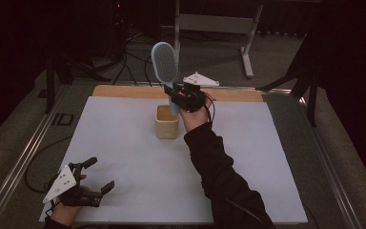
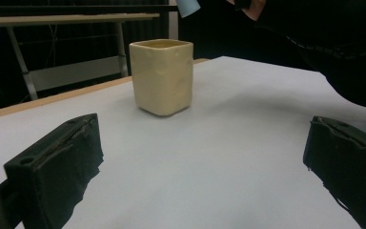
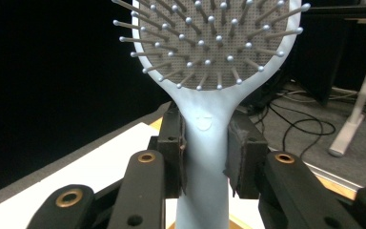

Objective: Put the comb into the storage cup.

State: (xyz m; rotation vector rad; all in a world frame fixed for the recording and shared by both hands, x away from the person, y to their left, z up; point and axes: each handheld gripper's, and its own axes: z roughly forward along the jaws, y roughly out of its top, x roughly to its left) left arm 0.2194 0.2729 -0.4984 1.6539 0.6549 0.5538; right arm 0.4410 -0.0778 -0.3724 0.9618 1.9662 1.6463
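Observation:
My right gripper [image 1: 178, 97] is shut on the handle of a light blue hairbrush [image 1: 166, 62], held upright with the bristled head up. The handle's lower end hangs just above the right rim of a cream square cup [image 1: 167, 122] in the middle of the table. In the right gripper view the pads [image 3: 174, 143] press both sides of the hairbrush handle [image 3: 205, 157]. My left gripper [image 1: 95, 176] rests open at the table's near left corner with nothing between its jaws. In the left gripper view the cup [image 2: 162, 76] stands ahead between the open fingers [image 2: 57, 162].
A white sheet [image 1: 138, 167] covers the wooden table [image 1: 119, 91]. Beyond the far edge are cables on the floor and a desk's metal legs [image 1: 248, 52]. A metal rail [image 1: 26, 152] runs along the table's left side.

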